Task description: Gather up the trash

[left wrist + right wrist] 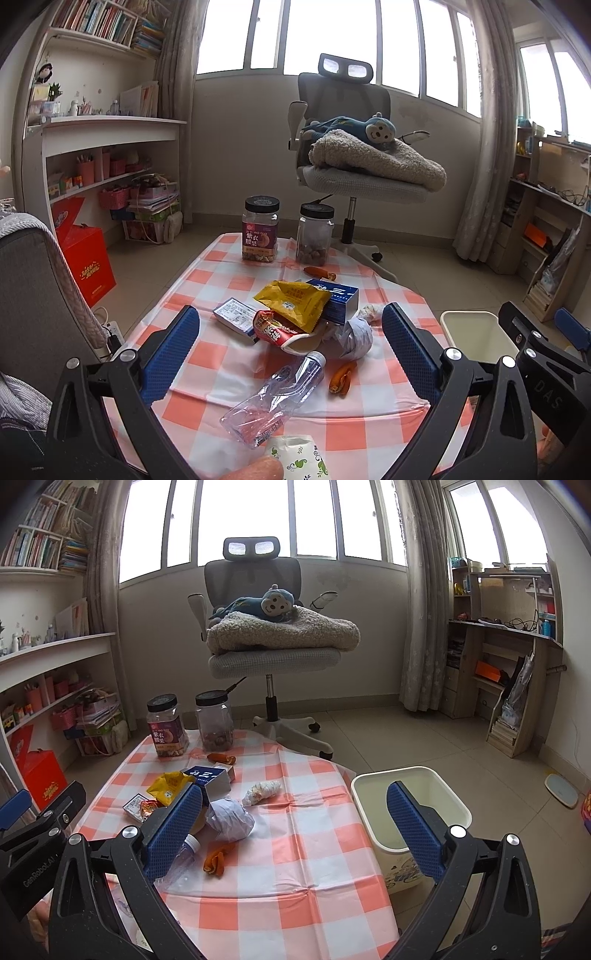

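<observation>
Both your left gripper (pixel 290 345) and right gripper (pixel 295 827) hang spread wide and empty above the checked table (pixel 314 849). Nothing looks collected: the bin (pixel 448 797) beside the table's right edge shows no trash inside. Still left are the crushed bottle (pixel 273 395), wrappers (pixel 291 301), boxes (pixel 338 297), peels (pixel 341 376) and crumpled paper (pixel 229 818).

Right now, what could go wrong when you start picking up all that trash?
The crushed bottle is slick and squashed, so it might slip from the open left gripper. The two nut jars stand behind the trash pile and could get knocked over. The bin sits off the table's edge, so dropped wrappers may miss it.
</observation>
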Available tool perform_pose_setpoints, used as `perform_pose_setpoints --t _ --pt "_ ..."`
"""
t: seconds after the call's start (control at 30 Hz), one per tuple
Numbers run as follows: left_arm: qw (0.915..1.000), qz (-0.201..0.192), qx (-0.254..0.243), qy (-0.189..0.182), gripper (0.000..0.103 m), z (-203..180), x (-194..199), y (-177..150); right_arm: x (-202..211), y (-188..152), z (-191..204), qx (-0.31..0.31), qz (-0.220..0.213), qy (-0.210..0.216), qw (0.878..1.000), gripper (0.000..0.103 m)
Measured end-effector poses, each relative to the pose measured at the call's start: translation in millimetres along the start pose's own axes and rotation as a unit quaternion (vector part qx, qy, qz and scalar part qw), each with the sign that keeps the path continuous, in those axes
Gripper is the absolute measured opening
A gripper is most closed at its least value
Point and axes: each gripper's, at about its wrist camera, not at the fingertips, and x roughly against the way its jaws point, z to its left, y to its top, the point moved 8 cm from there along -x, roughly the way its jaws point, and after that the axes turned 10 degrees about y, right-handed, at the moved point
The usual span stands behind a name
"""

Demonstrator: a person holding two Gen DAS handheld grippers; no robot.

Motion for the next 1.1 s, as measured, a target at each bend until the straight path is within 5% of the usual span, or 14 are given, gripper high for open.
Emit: perform_pose_setpoints --t 0.8,0.97,1.1 --pt "1.0 0.009 -0.003 0.002 0.096 2.1 -4.8 -8.5 -2.0 -8.2 -1.5 0.006 0.003 -0.004 1.0 0.096" --pt "0.9986 0.044 -0.009 0.026 0.096 10.1 -24.4 -18.2 -10.0 -20.3 0.8 0.021 0.039 -0.019 0.999 0.096" --pt "0.9927 0.116 -0.013 0.032 0.096 24.9 -53.4 -34.4 -17.9 -26.6 4.4 0.091 0.099 -0.057 0.989 0.096"
